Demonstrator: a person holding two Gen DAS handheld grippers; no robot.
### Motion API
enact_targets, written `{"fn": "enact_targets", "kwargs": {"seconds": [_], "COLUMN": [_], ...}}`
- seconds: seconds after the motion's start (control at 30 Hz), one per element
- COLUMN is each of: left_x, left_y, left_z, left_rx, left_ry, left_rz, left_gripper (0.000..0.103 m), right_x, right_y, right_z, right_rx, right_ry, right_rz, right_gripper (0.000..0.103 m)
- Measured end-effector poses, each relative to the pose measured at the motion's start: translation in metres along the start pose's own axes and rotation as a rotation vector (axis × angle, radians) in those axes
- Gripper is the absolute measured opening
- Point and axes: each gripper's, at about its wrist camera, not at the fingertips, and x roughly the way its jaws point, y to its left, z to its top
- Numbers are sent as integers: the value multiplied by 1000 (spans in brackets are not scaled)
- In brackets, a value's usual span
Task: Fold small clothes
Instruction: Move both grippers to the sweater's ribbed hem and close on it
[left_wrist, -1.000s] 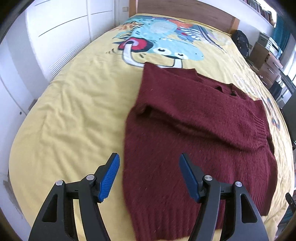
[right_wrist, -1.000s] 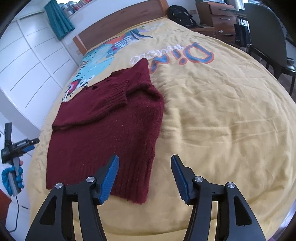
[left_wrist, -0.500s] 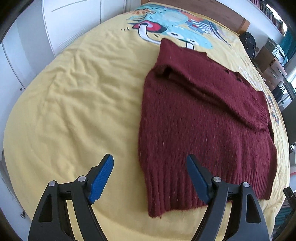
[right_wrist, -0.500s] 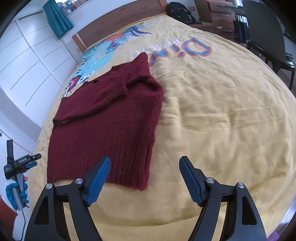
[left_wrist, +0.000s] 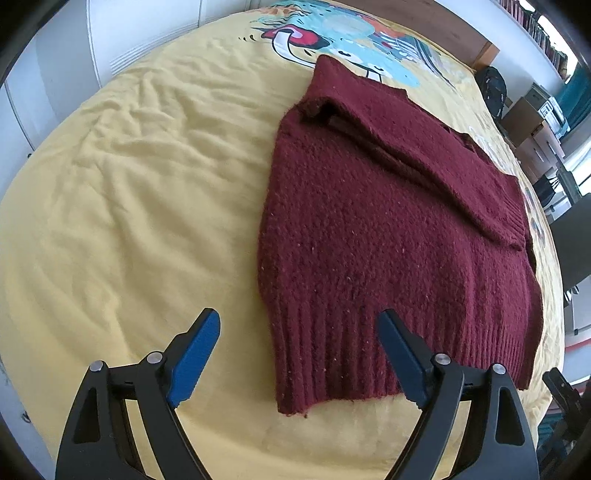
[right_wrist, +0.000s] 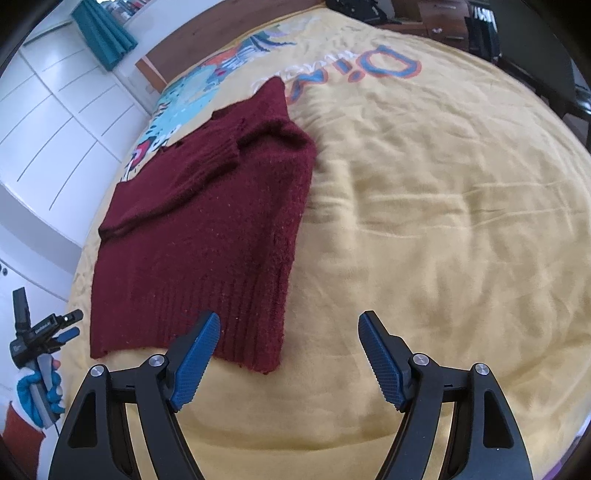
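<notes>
Left tool (left_wrist: 299, 325) opening, right tool (right_wrist: 288, 325) apart, over sweater (left_wrist: 388, 229) hem corners.

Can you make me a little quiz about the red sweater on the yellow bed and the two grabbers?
1. True or false: the sweater lies flat on the bed.
2. Which part of the sweater is nearest the left gripper? A collar, B ribbed hem, C pocket.
3. Fill in: the right gripper holds ____.

Key:
1. True. One sleeve is folded across the top.
2. B. The hem's corner shows between the blue fingers, untouched.
3. Nothing. Its fingers are wide apart, over the hem's other corner.
</notes>
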Motion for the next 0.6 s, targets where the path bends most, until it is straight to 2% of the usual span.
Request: {"fn": "enact_targets", "kwargs": {"seconds": [0.33,0.6], "left_x": [14,28], "left_y": [23,24], "left_z": [1,-10], "left_rx": [-87,-90], "left_ry": [19,68], "left_rz": [-20,-61], "left_gripper": [84,84], "right_x": [32,53], "right_y": [15,22], "right_z": [5,10], "right_rx": [-33,-55], "right_ry": [70,113], "right_rz": [41,49], "right_gripper": [79,79]}}
